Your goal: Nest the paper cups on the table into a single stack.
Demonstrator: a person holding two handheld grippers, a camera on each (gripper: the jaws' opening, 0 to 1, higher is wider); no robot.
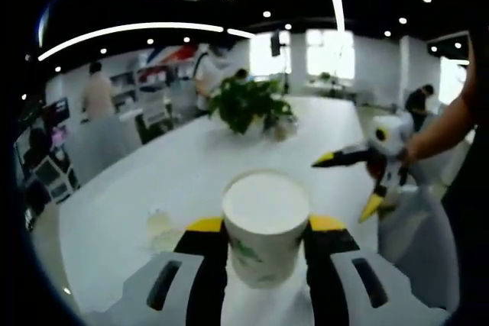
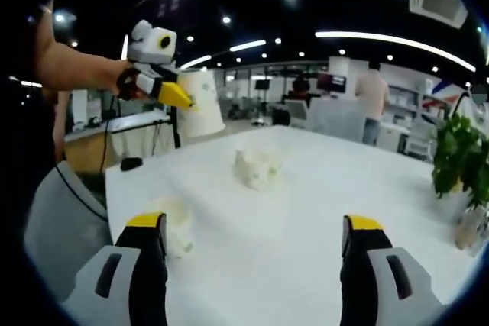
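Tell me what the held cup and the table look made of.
Cup: likely paper, matte white wall with a green print and a rolled rim. Table: smooth white top with a faint sheen, probably laminate; the pictures don't settle it.

The paper cup (image 1: 266,227) clamped between the left gripper (image 1: 266,236) jaws looked matt white, smooth-walled, with a faint green print. The jaws appeared as hard plastic: glossy yellow tips, matt black inner faces, pale grey smooth bodies. The right gripper (image 2: 254,246) showed the same plastic finish, its 2 jaws spread apart. The table (image 2: 306,188) top was smooth, white and slightly sheeny. A crumpled whitish lump (image 2: 257,168) on it looked like rough paper. The potted plant (image 1: 248,104) had glossy green leaves.
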